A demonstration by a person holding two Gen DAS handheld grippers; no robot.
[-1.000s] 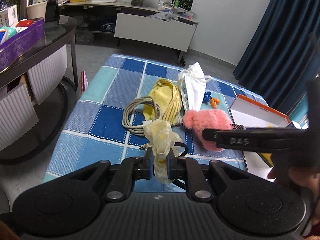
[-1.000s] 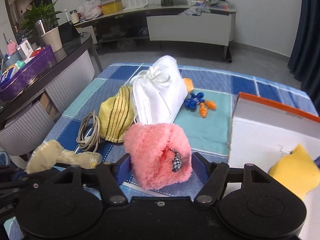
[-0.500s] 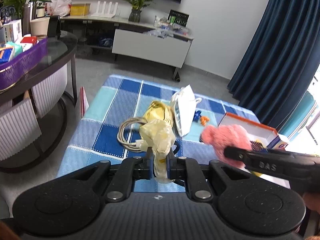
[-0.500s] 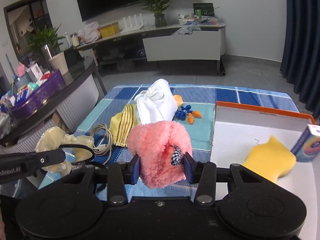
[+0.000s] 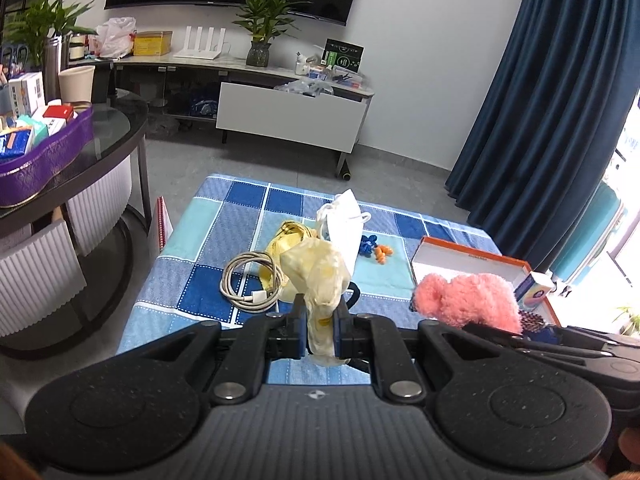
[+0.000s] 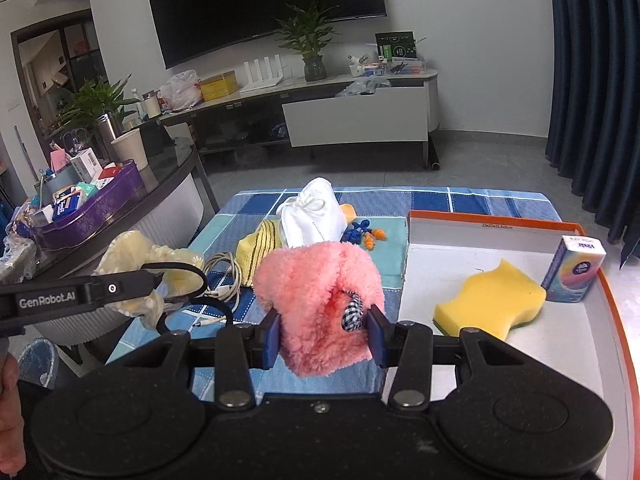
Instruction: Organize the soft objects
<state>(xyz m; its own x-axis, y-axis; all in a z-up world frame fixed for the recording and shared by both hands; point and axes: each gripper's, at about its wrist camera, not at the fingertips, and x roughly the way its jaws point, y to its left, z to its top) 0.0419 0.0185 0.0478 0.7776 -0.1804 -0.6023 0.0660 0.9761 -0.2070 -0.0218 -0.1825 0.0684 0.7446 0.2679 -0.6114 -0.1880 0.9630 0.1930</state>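
Left wrist view: the left tongs (image 5: 320, 326) are clenched on a pale yellow cloth (image 5: 316, 272), which bunches above the pads and droops below them. It looks light, thin and limp, so a pinch through the bunched middle should carry it. It hangs above the counter (image 5: 200, 280), over a coiled cable (image 5: 248, 280) and a white mask (image 5: 340, 224). Further right, the pink plush (image 5: 464, 300) sits in front of the box (image 5: 468, 256).

Right wrist view: the right tongs (image 6: 322, 334) are grasping the plush (image 6: 316, 292) across its lower body; the fluffy pile compresses easily and seems unlikely to slip. It hangs just left of the box (image 6: 480, 218), over the counter's edge. The box holds a yellow sponge (image 6: 492, 304) and an upright tissue pack (image 6: 574, 270), with bare floor around them.
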